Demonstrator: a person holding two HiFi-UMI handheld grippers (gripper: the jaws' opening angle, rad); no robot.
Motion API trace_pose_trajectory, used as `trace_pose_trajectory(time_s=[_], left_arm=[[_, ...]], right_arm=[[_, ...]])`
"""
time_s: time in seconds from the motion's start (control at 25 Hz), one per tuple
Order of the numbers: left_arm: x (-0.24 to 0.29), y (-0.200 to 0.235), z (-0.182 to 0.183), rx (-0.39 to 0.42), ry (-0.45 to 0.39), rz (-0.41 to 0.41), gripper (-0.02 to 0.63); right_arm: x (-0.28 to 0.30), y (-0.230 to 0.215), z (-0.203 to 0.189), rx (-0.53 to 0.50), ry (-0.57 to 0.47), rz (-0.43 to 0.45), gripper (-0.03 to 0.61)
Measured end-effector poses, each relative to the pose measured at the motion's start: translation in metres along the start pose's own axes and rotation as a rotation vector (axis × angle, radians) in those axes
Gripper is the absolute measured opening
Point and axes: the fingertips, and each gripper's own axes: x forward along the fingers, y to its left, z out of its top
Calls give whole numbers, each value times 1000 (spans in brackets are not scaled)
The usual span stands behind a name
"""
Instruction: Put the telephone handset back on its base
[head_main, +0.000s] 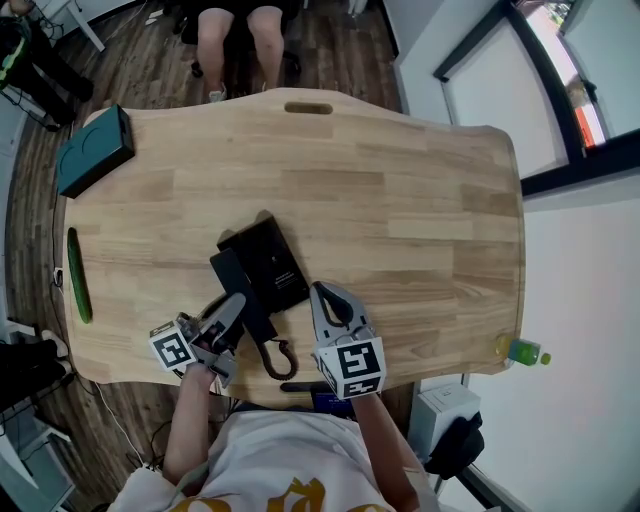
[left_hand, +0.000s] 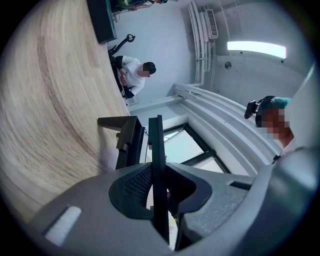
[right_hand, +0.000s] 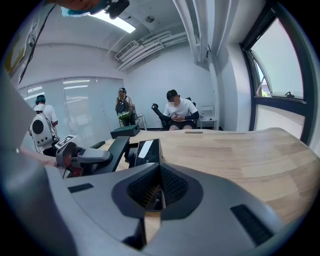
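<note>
desk (head_main: 420, 200): light wood, rounded corners, oval slot (head_main: 308, 108) near its top edge | box (head_main: 95, 150): dark teal, upper-left corner of desk | long green thing (head_main: 78, 275): along desk's left edge | seated person (head_main: 240, 35): top of frame, beyond desk | green bottle (head_main: 522, 351): just off desk's lower-right corner | window (head_main: 570, 90): upper right

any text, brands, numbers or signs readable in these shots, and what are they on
No text can be read.
Shirt: yellow print, cut off by the frame edge, unreadable.
Left gripper's marker cube and right gripper's marker cube: black-and-white square patterns, no letters.
Telephone base and telephone handset: no legible label.
Teal box: no print visible.
</note>
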Motion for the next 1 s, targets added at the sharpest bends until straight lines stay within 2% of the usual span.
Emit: trace_pose_trajectory(time_s=[0.44, 0.76, 1.0], left_arm=[[6, 11, 6, -9, -39, 7, 77], [9, 17, 6, 0, -28, 21, 77], [13, 21, 7, 38, -14, 46, 77]], right_arm=[[6, -11, -3, 5, 23, -17, 3], [16, -14, -3, 14, 26, -16, 3], [20, -19, -2, 20, 27, -12, 3]])
